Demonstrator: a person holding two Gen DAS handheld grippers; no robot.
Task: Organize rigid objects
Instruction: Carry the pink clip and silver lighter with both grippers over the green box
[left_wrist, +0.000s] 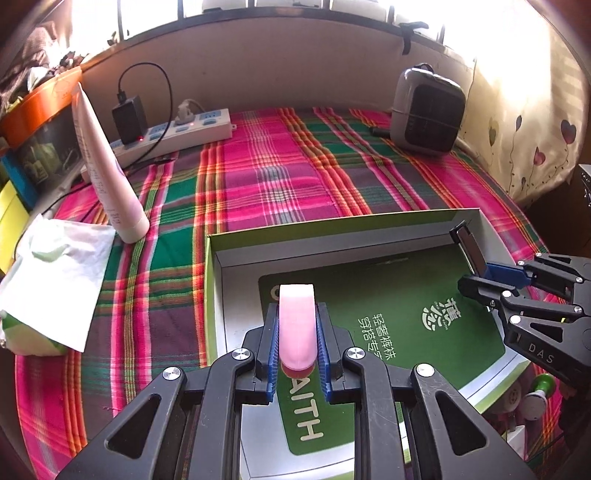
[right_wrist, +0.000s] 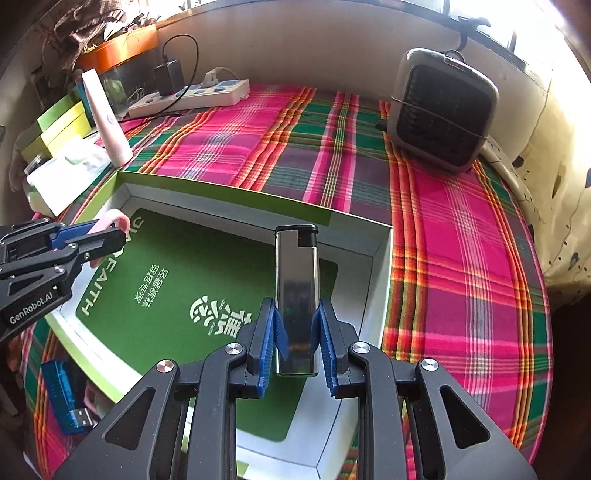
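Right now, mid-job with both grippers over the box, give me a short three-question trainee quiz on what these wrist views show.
1. True or false: the left gripper is shut on a pink clip.
2. What does the right gripper hold? A) blue USB stick B) silver lighter C) pink tube
3. Fill in: both grippers hover over the open ____ with the green card inside.

Key:
1. True.
2. B, the silver lighter; the blue USB stick lies on the cloth, the pink tube stands upright.
3. box.
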